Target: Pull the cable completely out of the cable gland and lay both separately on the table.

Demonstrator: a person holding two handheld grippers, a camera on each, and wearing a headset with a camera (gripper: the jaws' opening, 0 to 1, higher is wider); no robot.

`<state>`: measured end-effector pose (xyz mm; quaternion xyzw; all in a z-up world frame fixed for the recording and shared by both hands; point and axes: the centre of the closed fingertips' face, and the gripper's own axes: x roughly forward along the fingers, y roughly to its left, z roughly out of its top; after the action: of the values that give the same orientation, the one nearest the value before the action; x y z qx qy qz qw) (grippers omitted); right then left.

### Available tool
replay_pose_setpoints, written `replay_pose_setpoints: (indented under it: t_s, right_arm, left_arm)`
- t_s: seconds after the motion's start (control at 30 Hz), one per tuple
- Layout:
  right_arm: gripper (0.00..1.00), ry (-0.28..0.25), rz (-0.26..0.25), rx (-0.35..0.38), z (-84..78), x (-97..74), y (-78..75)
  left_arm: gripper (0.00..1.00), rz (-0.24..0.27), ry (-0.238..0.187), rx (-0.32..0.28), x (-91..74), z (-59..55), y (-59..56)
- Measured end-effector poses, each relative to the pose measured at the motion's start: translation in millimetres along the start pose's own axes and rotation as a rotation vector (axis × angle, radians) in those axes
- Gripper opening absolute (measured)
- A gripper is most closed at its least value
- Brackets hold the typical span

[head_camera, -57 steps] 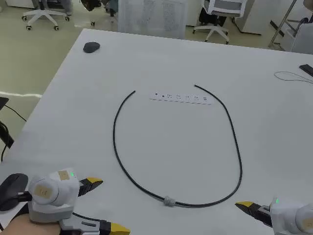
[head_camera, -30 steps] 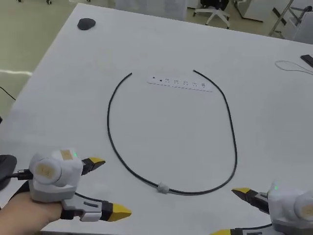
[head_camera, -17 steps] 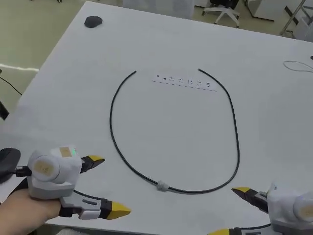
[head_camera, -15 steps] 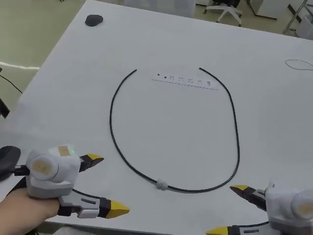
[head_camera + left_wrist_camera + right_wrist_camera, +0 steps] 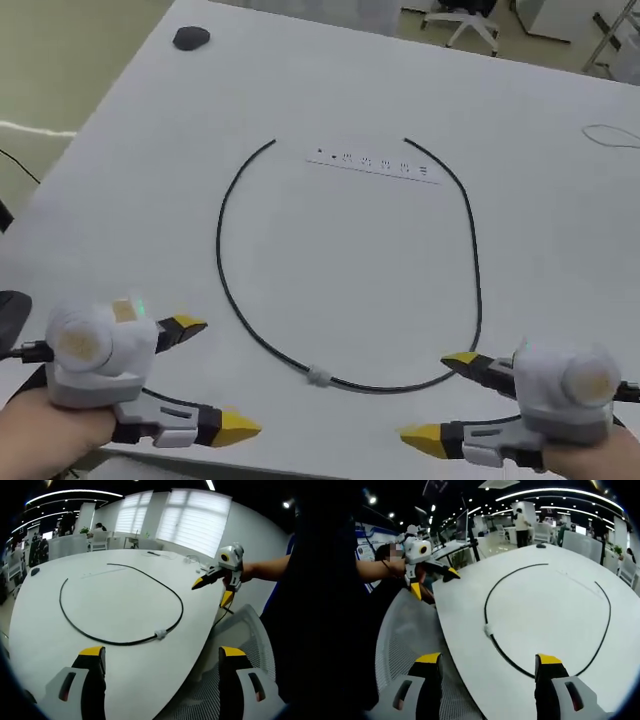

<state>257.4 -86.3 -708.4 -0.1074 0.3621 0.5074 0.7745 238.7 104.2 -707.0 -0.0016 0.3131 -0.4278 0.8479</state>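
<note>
The cable point(image 5: 218, 262) lies in an open loop on the table point(image 5: 340, 270), still threaded through the gland point(image 5: 319, 376) at its near bend. The left gripper point(image 5: 212, 377) and the right gripper point(image 5: 437, 398) hover at the near edge, jaws spread wide and empty. The gland lies between them, touching neither.

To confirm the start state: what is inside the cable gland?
The black cable passes through the cable gland, leaving it on both sides; the stretch inside is covered.
</note>
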Motion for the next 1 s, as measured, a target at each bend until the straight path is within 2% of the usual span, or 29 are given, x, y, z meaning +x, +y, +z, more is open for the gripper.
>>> replay_pose_setpoints:
  t_s: [0.17, 0.23, 0.33, 0.43, 0.6, 0.67, 0.7, 0.73, 0.87, 1.0]
  right_arm:
    - [0.70, 0.034, 0.008, -0.037, 7.2, 15.0, -2.8]
    - [0.66, 0.064, 0.008, -0.055, 8.6, 20.7, -5.0]
    - [0.62, 0.070, 0.006, -0.077, 16.5, 30.1, -7.7]
    - [0.59, 0.074, 0.012, -0.099, 24.4, 40.5, -10.8]
    - [0.53, 0.107, 0.019, -0.118, 26.9, 51.8, -13.2]
    - [0.51, 0.111, 0.024, -0.112, 31.2, 57.7, -13.9]
    - [0.50, 0.125, 0.027, -0.124, 30.8, 61.1, -14.3]
    - [0.48, 0.133, 0.032, -0.125, 30.3, 63.6, -14.6]
    - [0.48, 0.148, 0.050, -0.129, 31.3, 75.0, -8.0]
    - [0.45, 0.195, 0.066, -0.161, 23.0, 88.1, -3.2]
  left_arm:
    - [0.93, -0.017, 0.012, 0.018, 0.0, -7.4, -8.8]
    - [0.94, -0.006, 0.009, 0.023, -0.8, -8.0, -8.8]
    - [0.94, -0.007, 0.009, 0.002, -0.2, -10.2, -8.2]
    - [0.93, -0.002, 0.009, 0.008, -0.6, -10.3, -7.7]
    - [0.93, -0.010, 0.011, 0.016, -1.7, -11.0, -8.7]
    - [0.93, -0.017, 0.001, -0.002, -2.7, -10.9, -8.5]
    - [0.92, -0.026, -0.019, -0.033, -2.8, -9.7, -8.4]
    - [0.92, -0.027, -0.017, -0.042, -3.1, -10.8, -7.5]
    - [0.92, -0.023, -0.002, -0.028, -3.9, -14.2, -5.9]
    - [0.92, -0.014, 0.008, -0.028, -4.8, -16.8, -1.4]
